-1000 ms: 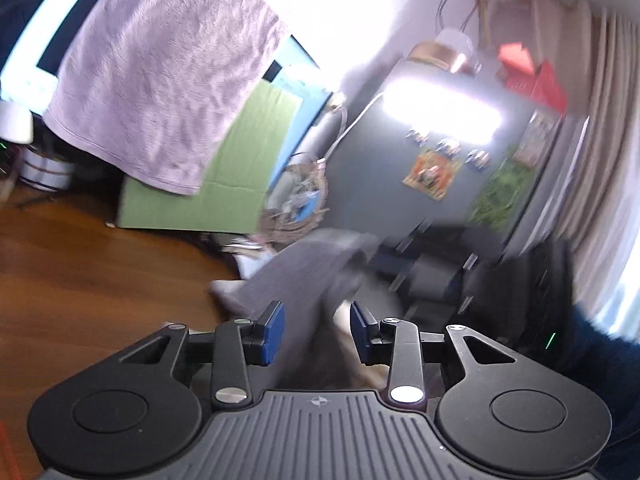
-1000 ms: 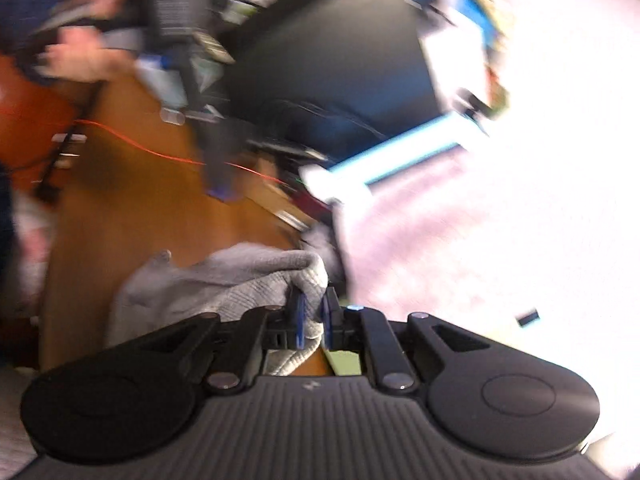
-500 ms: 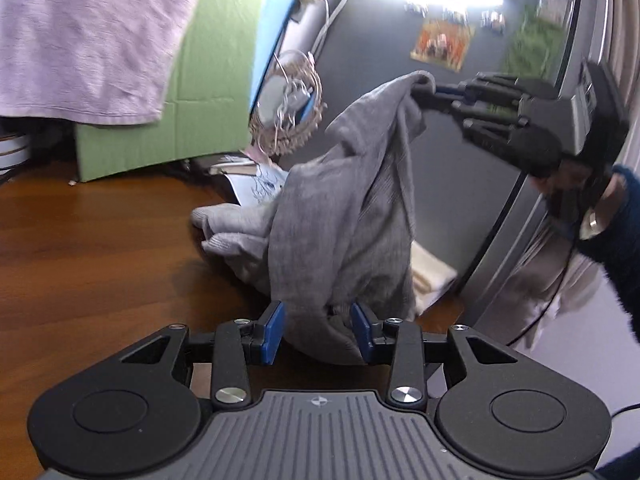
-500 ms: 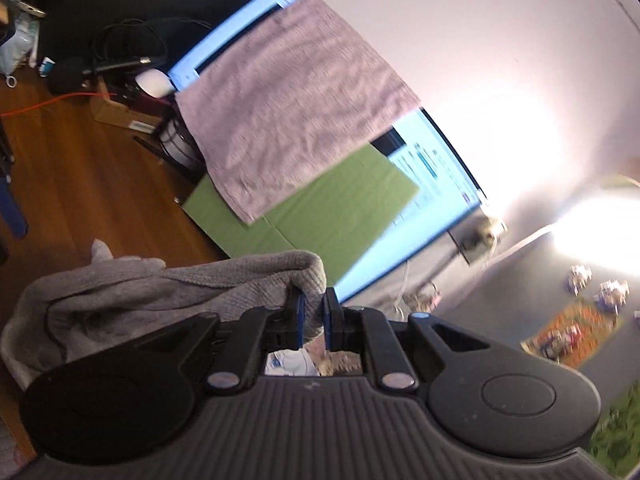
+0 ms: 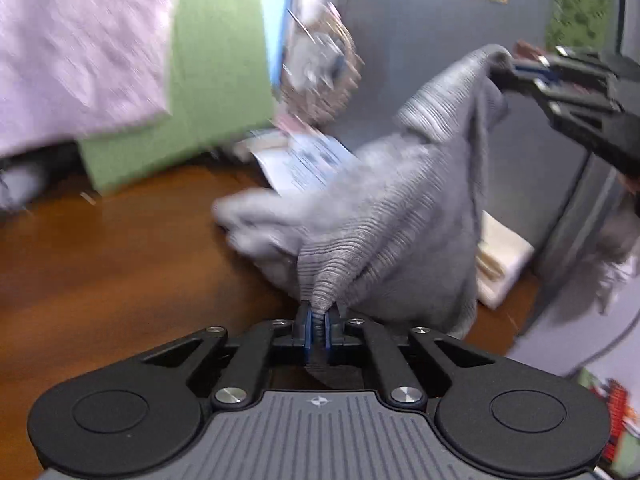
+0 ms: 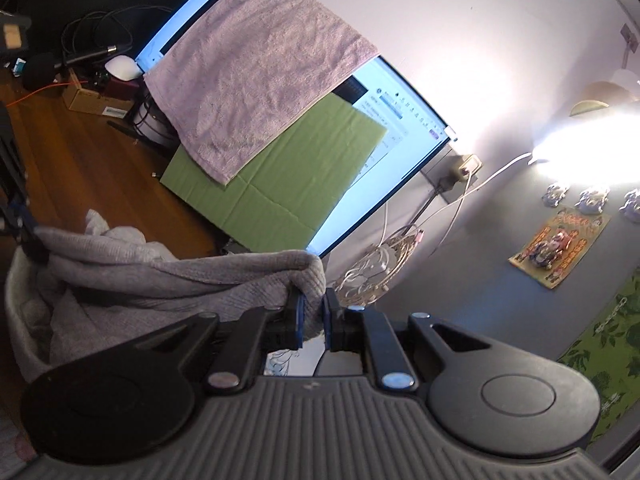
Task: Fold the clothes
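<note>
Grey ribbed garment [image 5: 400, 216] stretched above wooden table [image 5: 120, 248], left tongs [image 5: 317, 326] just clamped on it, right tongs [image 6: 312, 314] gripping another edge

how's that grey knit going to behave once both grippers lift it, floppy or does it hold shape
Probably floppy: the grey knit garment sags between the left gripper and the right gripper. Its ribbed cloth bunches at each pinch, so it likely won't slip. It looks fairly thick, so perhaps a bit heavy.
</note>
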A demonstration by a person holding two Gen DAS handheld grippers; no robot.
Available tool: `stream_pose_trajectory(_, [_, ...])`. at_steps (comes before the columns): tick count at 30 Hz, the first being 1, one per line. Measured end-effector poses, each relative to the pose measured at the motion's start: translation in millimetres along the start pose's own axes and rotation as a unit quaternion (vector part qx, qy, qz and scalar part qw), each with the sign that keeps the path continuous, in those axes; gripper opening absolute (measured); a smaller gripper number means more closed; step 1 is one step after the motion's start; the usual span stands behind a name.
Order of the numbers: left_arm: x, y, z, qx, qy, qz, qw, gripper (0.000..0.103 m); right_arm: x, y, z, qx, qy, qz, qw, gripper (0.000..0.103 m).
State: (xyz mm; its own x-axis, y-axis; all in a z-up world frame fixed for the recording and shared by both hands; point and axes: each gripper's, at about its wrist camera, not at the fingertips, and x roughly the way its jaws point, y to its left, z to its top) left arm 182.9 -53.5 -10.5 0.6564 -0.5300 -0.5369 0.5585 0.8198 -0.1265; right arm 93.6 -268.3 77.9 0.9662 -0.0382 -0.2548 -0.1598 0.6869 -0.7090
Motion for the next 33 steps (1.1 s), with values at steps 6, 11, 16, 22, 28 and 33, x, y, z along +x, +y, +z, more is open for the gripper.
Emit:
stream_pose_trajectory(6, [-82, 37, 93, 0.008, -0.130, 0.134, 0.9824, 0.005, 0, -21, 48, 0.015, -0.052, -0.052, 0.997, 0.010])
stream_pose_trajectory(11, [-169, 47, 171, 0.009, -0.214, 0.196, 0.9570, 0.005, -7, -52, 114, 0.022, -0.103, -0.101, 0.989, 0.010])
stream_pose_trajectory(16, [-222, 38, 200, 0.027, -0.248, 0.238, 0.9386, 0.005, -31, -69, 164, 0.023, -0.153, -0.124, 0.980, 0.010])
stream_pose_trajectory(22, [-228, 43, 187, 0.022, -0.224, 0.244, 0.9433, 0.005, -32, -66, 176, 0.030, -0.156, -0.109, 0.981, 0.010])
stream_pose_trajectory(28, [-171, 61, 154, -0.002, -0.159, 0.207, 0.9653, 0.005, -2, -49, 157, 0.026, -0.130, -0.088, 0.987, 0.010])
stream_pose_trajectory(33, [-114, 56, 120, -0.020, -0.085, 0.129, 0.9879, 0.005, 33, -34, 116, 0.021, -0.074, -0.070, 0.995, 0.010])
